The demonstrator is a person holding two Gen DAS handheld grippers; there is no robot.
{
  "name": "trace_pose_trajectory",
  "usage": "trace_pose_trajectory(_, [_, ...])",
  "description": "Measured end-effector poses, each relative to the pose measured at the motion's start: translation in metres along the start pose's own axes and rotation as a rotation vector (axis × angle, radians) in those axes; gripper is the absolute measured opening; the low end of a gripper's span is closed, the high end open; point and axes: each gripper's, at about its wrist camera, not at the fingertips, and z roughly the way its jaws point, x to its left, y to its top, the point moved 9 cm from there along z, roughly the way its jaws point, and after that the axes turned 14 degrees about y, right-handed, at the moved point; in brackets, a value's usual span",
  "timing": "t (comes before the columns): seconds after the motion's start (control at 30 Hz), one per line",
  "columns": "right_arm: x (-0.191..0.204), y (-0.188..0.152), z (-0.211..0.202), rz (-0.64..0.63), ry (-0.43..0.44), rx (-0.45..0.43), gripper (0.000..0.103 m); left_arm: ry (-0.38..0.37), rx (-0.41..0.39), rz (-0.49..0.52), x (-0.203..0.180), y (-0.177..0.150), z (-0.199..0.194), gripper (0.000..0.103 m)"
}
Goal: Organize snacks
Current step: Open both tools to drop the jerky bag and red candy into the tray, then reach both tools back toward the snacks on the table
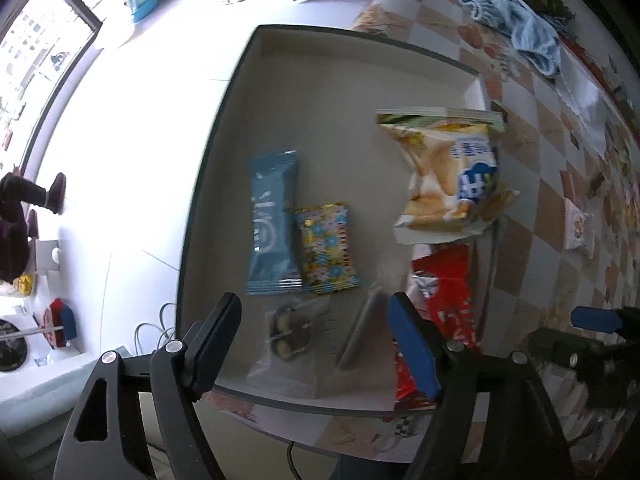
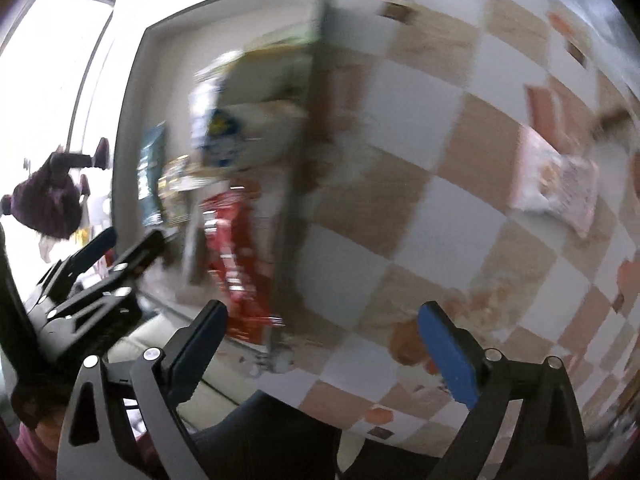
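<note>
A grey tray (image 1: 240, 92) on a checkered tablecloth holds several snacks: a blue packet (image 1: 272, 224), a floral packet (image 1: 326, 248), a biscuit bag (image 1: 452, 176), a red packet (image 1: 444, 284), a clear-wrapped dark snack (image 1: 288, 332) and a thin grey bar (image 1: 360, 328). My left gripper (image 1: 316, 344) is open above the tray's near edge, over the clear-wrapped snack. My right gripper (image 2: 324, 344) is open and empty over the tablecloth right of the tray (image 2: 132, 92). A pink-white snack packet (image 2: 560, 188) lies on the cloth; it also shows in the left wrist view (image 1: 578, 228).
A blue towel (image 1: 516, 28) lies at the table's far side. The table edge and white floor lie left of the tray. The right gripper's tip (image 1: 592, 320) shows at the right in the left wrist view. The right wrist view is motion-blurred.
</note>
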Motion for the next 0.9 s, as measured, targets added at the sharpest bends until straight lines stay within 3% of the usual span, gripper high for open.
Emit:
trace_pose_trajectory(0.47, [-0.156, -0.060, -0.018, 0.496, -0.011, -0.065, 0.097, -0.003, -0.051, 0.134, -0.055, 0.005, -0.027, 0.079])
trace_pose_trajectory(0.9, [-0.205, -0.106, -0.015, 0.610, 0.044, -0.082, 0.097, -0.053, -0.097, 0.345, -0.155, 0.007, -0.060, 0.079])
